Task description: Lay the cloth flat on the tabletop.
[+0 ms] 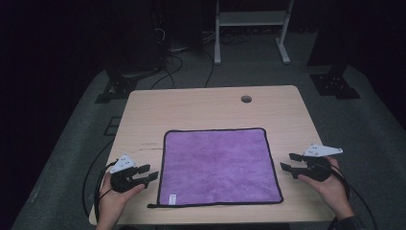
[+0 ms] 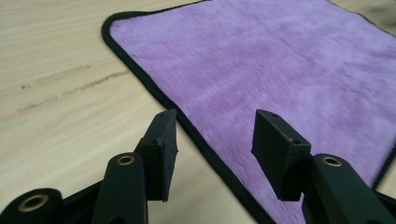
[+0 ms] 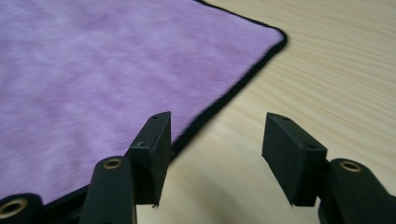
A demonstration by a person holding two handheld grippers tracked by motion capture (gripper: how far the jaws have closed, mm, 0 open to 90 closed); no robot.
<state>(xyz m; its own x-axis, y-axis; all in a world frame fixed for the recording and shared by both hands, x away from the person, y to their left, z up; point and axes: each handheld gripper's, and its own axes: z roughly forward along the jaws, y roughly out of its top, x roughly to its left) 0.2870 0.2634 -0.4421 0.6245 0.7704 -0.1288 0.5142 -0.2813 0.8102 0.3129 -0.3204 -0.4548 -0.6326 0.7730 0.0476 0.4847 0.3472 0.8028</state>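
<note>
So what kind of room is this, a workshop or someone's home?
Probably a lab or recording studio: a plain wooden table stands alone in a darkened room, cables trail over the grey floor, and black equipment stands sit around it. A purple cloth lies flat on the table.

The high view looks forward and down over the whole table (image 1: 143, 110) from afar. Each gripper view sits low, close above one edge of the cloth (image 2: 289, 60), shared by all three.
</note>
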